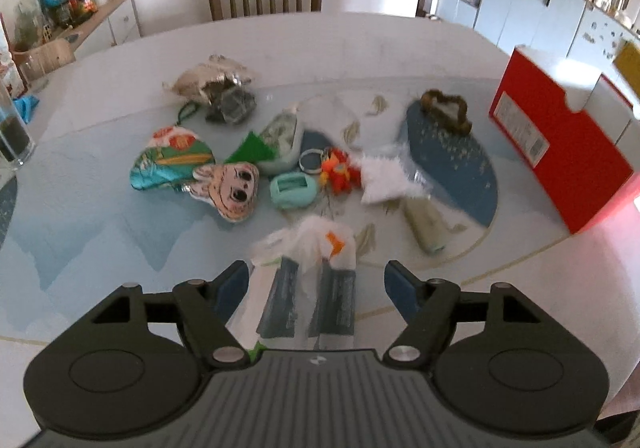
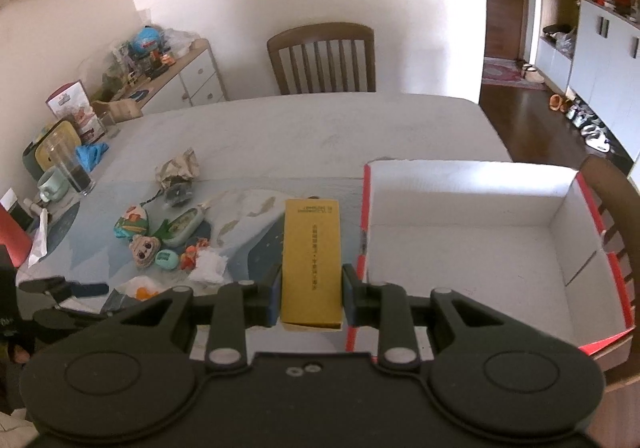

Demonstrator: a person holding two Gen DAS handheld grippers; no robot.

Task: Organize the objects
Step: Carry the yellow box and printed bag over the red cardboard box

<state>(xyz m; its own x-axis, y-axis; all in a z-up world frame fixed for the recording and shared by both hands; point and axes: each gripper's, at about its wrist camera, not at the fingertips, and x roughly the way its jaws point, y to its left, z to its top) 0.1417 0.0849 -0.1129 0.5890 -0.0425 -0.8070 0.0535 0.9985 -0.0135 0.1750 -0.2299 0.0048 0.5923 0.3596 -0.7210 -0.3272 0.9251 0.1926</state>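
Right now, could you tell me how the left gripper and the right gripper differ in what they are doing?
The left gripper is open, its fingers apart around a clear plastic packet without pressing it; the right gripper is shut on a yellow box. The left sits over the table's clutter; the right is beside the empty red box. Both point downward.

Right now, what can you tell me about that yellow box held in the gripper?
The yellow box is a slim, upright-sided carton, seemingly cardboard, mustard yellow with a column of small dark print down its face and more print near its far end. The right gripper is shut on it, pads pressing both long sides near its closer end. It points away from the camera, raised above the table, just left of the open red storage box with the white, empty interior.
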